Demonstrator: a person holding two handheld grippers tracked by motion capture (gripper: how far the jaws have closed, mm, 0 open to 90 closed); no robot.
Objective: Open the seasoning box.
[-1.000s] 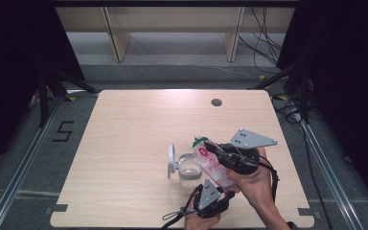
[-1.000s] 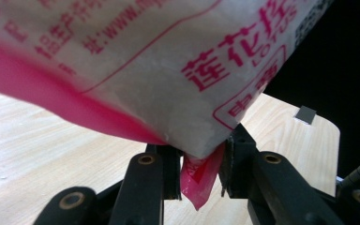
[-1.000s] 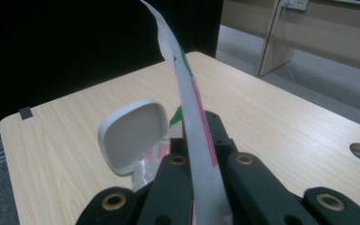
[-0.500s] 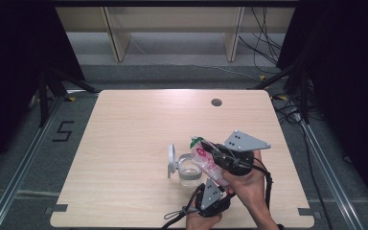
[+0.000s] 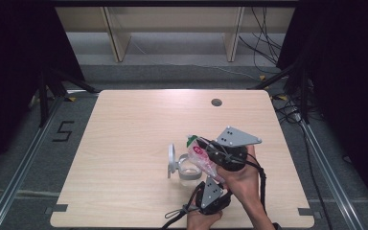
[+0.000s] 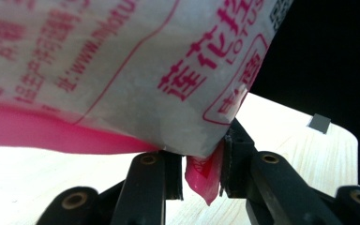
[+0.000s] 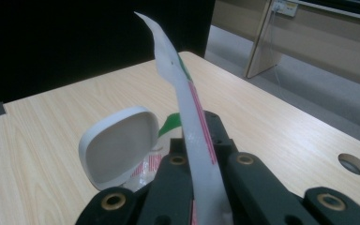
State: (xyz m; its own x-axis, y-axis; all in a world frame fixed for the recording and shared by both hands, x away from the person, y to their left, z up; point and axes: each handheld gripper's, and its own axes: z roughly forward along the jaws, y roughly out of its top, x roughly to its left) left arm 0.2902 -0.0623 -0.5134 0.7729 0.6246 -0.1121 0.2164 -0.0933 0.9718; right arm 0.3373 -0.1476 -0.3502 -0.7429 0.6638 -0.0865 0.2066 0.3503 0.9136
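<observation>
A white and pink plastic pouch (image 5: 200, 156) with red print and a green tip hangs tilted over a small clear container (image 5: 189, 173) whose white lid (image 5: 171, 161) stands open on its left. My right gripper (image 5: 216, 152) is shut on the pouch's upper edge (image 7: 187, 103), which rises as a thin strip between the jaws; the lid (image 7: 117, 145) lies just beyond. My left gripper (image 5: 210, 186), near the table's front edge, is shut on the pouch's lower pink corner (image 6: 204, 176). The printed pouch body (image 6: 122, 70) bulges above that gripper's jaws.
The light wooden table (image 5: 134, 129) has a round cable hole (image 5: 216, 102) at its far middle right. Wooden shelf legs and loose cables stand on the floor beyond the far edge. Dark stands flank the table on both sides.
My right gripper has drifted slightly left with the pouch's top. The left gripper and the container have stayed put.
</observation>
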